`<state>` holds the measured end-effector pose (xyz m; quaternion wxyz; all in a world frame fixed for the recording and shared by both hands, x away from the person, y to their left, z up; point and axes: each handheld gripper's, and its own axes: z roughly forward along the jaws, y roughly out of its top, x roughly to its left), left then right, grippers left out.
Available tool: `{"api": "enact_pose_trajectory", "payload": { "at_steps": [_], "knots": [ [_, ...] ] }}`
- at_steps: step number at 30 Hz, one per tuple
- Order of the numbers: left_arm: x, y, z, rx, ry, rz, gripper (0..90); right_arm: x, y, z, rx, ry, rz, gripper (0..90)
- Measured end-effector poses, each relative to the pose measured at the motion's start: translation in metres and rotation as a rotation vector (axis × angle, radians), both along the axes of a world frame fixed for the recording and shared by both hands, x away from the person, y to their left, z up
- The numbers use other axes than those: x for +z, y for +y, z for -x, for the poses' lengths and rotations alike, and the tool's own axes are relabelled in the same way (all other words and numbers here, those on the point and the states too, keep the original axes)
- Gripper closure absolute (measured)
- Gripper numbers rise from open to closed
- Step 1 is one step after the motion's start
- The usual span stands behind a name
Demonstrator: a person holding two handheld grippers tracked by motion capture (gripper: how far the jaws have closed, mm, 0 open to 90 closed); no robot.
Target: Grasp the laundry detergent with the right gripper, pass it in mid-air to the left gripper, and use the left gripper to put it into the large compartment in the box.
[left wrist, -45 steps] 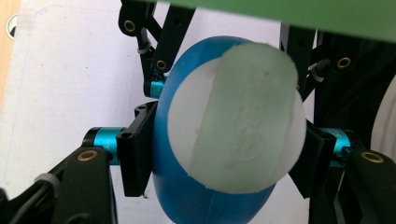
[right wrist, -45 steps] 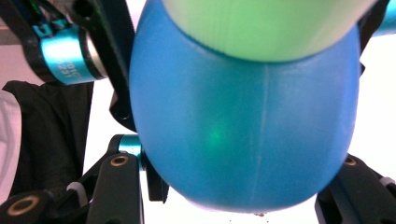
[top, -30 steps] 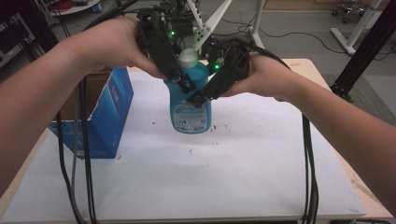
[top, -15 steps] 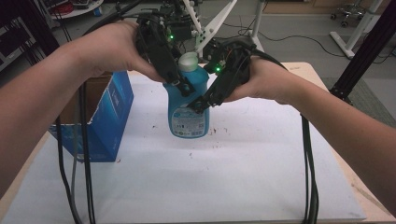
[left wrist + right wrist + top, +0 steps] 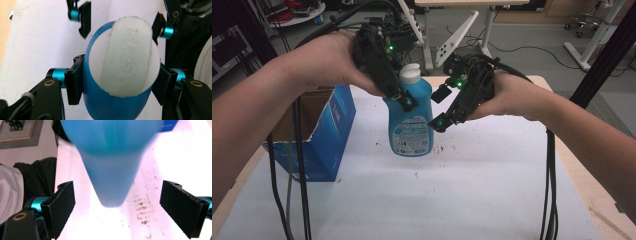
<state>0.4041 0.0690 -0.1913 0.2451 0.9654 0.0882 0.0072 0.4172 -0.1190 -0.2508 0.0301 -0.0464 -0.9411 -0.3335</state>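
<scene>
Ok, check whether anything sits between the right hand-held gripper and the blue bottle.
Nothing visible does. The right hand-held gripper has just opened; its jaws stand wide and clear on either side of the blue bottle. The left hand-held gripper clamps the bottle below its white cap.

A blue plastic bottle [image 5: 410, 117] with a white cap [image 5: 124, 56] and a printed label is held upright, lifted just above the white desk [image 5: 472, 200].

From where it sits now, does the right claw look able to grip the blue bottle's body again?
Probably yes: the right claw has just been opening, its pads off the blue bottle, which the left claw holds between them.
</scene>
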Motion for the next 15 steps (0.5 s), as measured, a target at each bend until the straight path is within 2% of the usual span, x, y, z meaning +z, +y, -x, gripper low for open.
{"api": "enact_pose_trajectory", "payload": {
  "at_steps": [5, 7, 12, 15],
  "knots": [
    [0.006, 0.006, 0.000, 0.033, -0.004, 0.002, 36.8, -0.002, -0.017, -0.004, -0.050, -0.021, 0.057, 12.5],
    [0.010, 0.009, 0.000, 0.052, -0.004, 0.003, 36.8, -0.003, -0.025, -0.005, -0.086, -0.020, 0.090, 12.5],
    [0.022, 0.019, 0.000, 0.113, -0.008, 0.021, 36.8, -0.004, -0.042, -0.005, -0.151, -0.033, 0.155, 12.5],
    [0.029, 0.026, 0.001, 0.149, -0.010, 0.037, 36.8, -0.006, -0.050, -0.005, -0.167, -0.030, 0.203, 12.5]
  ]
}}
